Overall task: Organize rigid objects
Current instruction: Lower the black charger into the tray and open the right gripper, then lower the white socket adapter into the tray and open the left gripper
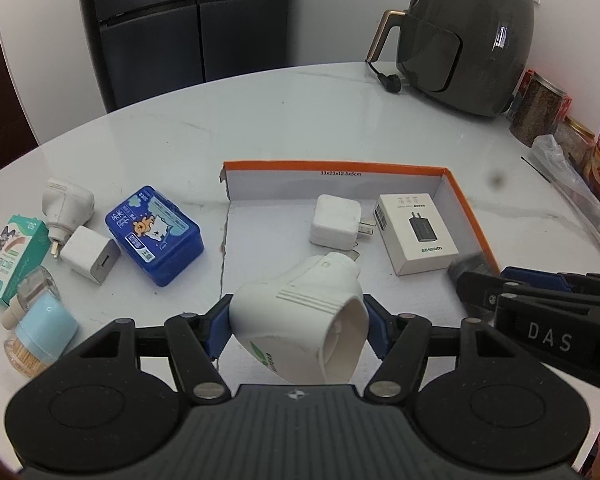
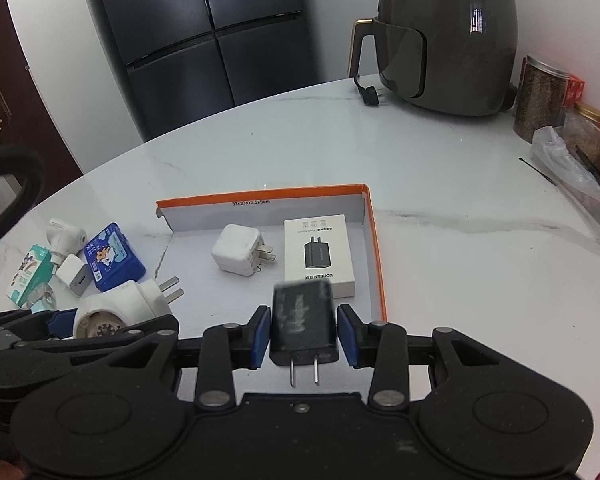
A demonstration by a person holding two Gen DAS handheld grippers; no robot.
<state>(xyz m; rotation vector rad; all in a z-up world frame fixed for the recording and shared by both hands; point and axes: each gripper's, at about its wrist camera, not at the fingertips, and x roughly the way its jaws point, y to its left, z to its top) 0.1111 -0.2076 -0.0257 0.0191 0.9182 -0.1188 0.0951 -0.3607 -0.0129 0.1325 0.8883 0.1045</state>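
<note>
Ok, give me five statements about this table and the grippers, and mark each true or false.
1. The left gripper holds a white plug adapter. True.
2. The blue tin lies inside the box. False: the blue tin lies on the table, left of the orange-edged box.
3. A white charger cube and a boxed charger lie in the box. True.
4. The air fryer is plugged in. False: the air fryer has its plug lying on the table.
5. A black charger sits between the right gripper's fingers. True.

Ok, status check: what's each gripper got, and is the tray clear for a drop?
Left gripper shut on white plug-in unit. Right gripper: black charger between pads, right pad slightly off. Orange-rimmed tray holds white charger and boxed charger; near floor bare.
</note>
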